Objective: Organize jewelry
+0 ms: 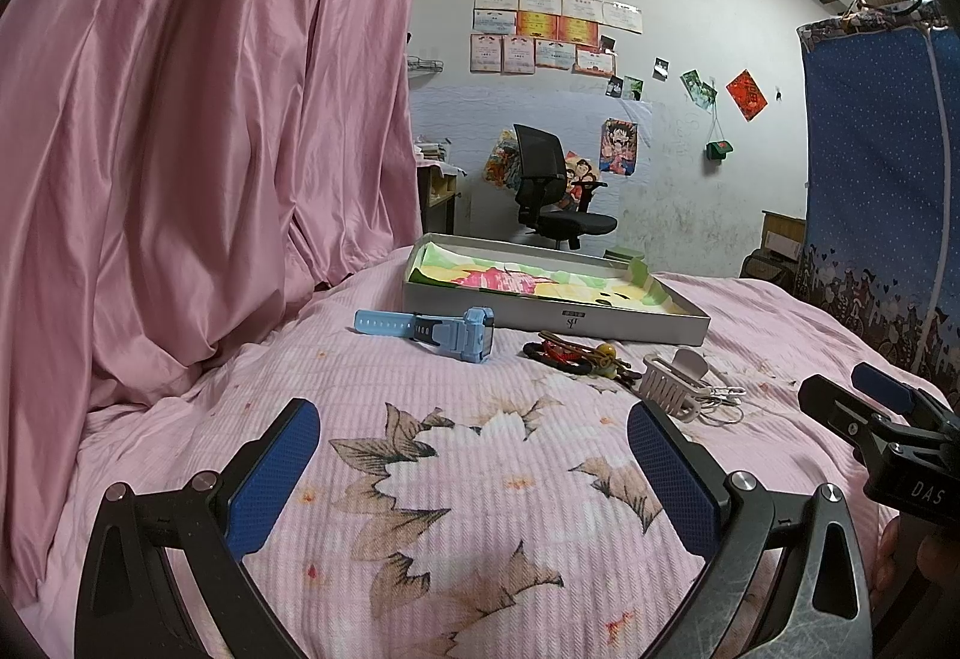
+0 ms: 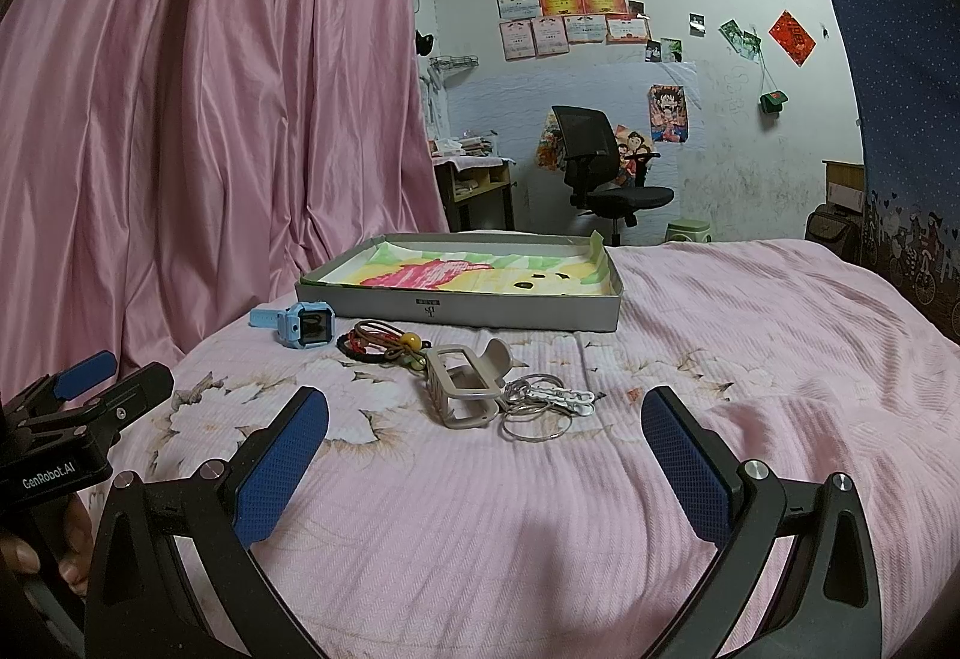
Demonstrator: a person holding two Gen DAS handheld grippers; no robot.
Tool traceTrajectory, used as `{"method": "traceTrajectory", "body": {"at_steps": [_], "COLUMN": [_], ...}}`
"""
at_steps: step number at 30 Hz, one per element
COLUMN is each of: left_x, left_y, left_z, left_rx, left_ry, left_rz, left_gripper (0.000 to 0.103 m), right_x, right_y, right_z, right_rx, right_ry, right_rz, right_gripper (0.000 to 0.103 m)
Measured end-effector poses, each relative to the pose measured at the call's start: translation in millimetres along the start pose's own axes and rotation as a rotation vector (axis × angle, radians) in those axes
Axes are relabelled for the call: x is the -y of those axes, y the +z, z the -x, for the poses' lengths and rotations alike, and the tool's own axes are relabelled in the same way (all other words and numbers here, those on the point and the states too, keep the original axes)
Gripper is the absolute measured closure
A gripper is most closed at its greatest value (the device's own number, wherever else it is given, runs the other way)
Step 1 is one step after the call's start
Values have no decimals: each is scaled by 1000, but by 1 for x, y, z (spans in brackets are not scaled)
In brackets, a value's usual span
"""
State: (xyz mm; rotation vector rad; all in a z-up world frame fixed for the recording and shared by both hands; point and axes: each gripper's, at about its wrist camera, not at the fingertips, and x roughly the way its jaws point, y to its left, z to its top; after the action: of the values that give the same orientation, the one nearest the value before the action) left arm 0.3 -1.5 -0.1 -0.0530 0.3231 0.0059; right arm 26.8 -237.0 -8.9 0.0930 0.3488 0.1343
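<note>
A shallow grey box [image 1: 558,322] [image 2: 456,311] lined with a colourful cloth lies on the pink bedspread. In front of it rest a light blue watch [image 1: 456,332] [image 2: 300,326], a bundle of corded bracelets with a yellow bead [image 1: 576,350] [image 2: 384,344], a beige hair claw [image 1: 669,380] [image 2: 465,386] and thin silver bangles with a white clip [image 1: 723,401] [image 2: 540,407]. My left gripper [image 1: 474,437] hovers open short of the watch. My right gripper [image 2: 486,425] is open just before the claw and bangles. Neither holds anything.
Pink curtain [image 1: 198,119] hangs along the bed's left side. A blue patterned cloth [image 1: 882,179] hangs at the right. Beyond the bed stand a black office chair [image 2: 600,173] and a small desk [image 2: 474,185]. A hand [image 2: 36,551] holds the left gripper's handle.
</note>
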Motion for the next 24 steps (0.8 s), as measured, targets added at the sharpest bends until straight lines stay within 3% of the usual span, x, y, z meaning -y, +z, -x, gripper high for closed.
{"method": "traceTrajectory", "body": {"at_steps": [24], "left_x": [-2], "left_y": [1], "left_z": [0], "left_rx": [-8], "left_ry": [1], "left_rz": [3], "left_gripper": [0], "right_x": [-1], "right_y": [1], "right_z": [1], "right_rx": [1], "right_ry": [-17], "right_rz": [11], "right_gripper": [1]}}
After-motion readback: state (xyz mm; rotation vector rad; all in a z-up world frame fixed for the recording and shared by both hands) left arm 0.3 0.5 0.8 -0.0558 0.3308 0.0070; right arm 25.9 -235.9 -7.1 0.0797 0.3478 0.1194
